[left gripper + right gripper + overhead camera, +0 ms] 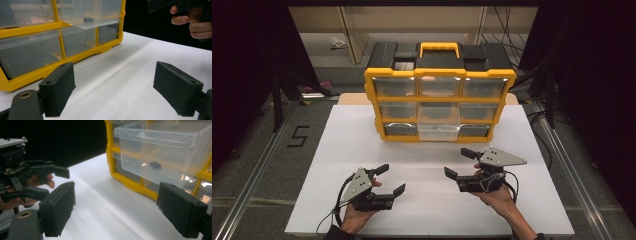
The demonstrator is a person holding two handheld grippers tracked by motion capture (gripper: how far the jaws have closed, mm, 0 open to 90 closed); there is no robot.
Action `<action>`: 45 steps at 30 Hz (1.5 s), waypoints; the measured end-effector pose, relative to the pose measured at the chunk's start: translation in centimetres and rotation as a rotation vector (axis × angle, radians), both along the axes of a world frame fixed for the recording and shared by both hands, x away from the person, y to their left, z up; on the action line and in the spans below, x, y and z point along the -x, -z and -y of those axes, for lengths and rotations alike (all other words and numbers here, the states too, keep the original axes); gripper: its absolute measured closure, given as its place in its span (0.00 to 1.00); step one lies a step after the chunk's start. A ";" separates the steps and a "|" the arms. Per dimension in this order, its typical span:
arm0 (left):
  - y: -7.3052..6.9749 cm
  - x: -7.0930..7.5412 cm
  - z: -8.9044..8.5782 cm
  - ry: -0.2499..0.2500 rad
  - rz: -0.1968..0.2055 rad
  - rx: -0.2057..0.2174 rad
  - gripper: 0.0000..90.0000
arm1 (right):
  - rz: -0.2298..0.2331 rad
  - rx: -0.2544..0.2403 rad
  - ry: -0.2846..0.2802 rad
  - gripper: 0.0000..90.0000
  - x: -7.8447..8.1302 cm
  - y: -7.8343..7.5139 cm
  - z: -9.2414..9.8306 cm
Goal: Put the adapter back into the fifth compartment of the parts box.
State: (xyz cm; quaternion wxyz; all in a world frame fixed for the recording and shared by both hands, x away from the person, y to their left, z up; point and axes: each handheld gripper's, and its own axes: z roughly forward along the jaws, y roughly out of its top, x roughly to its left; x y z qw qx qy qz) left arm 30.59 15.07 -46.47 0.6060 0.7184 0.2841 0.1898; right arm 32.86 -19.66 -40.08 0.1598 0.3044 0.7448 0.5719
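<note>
A white table [362,150] was seen spread across the middle of the high view, with dark floor to either side.

A yellow and black drawer cabinet [440,75] was set upright at the far middle of the table, fitted with a yellow handle [439,48] on top and three rows of clear drawers.

One clear drawer [438,131], in the middle of the bottom row, was found pulled out toward the person. A small dark object [155,165] was seen lying on its floor in the right gripper view; what it was could not be told.

The left gripper [390,180] was held in the person's left hand [354,217] just above the near left part of the table. Its jaws were spread wide apart, and nothing was held between them.

The right gripper [459,162] was held in the right hand [499,197] near the middle right of the table, closer to the cabinet than the left one. Its jaws were likewise spread wide, with nothing between them, and were pointed toward the pulled-out drawer.

The two grippers were kept well apart, and neither was touching the cabinet.
</note>
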 end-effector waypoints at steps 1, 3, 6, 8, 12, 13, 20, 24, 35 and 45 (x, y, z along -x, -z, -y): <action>0.0 0.0 0.0 0.001 0.000 -0.001 0.19 | 0.000 -0.003 0.002 0.18 0.1 0.1 0.1; 0.0 0.0 0.0 0.001 0.001 -0.001 0.19 | 0.001 -0.002 0.003 0.18 0.1 0.1 0.1; 0.0 0.0 0.0 0.002 -0.001 0.002 0.19 | -0.003 -0.001 0.005 0.18 0.3 0.4 0.3; 0.0 0.0 0.0 0.004 -0.002 0.000 0.19 | -0.001 -0.003 0.012 0.18 0.4 0.5 0.5; 0.0 0.0 0.0 0.008 -0.002 -0.005 0.19 | -0.005 -0.005 0.017 0.18 0.5 0.9 0.8; 0.0 0.0 0.0 0.009 -0.003 -0.005 0.19 | -0.006 -0.005 0.019 0.18 0.6 0.9 0.9; 0.0 0.0 0.0 0.011 -0.006 -0.007 0.18 | -0.005 -0.009 0.033 0.18 0.9 1.4 1.3; 0.0 0.0 0.0 0.013 -0.007 -0.007 0.18 | -0.005 -0.013 0.037 0.18 1.1 1.6 1.5; 0.0 0.0 0.0 0.016 -0.003 -0.007 0.18 | 0.005 -0.014 0.056 0.18 1.8 2.1 2.1; 0.0 0.0 0.0 0.016 0.002 -0.002 0.18 | -0.002 -0.016 0.067 0.18 2.4 2.8 2.5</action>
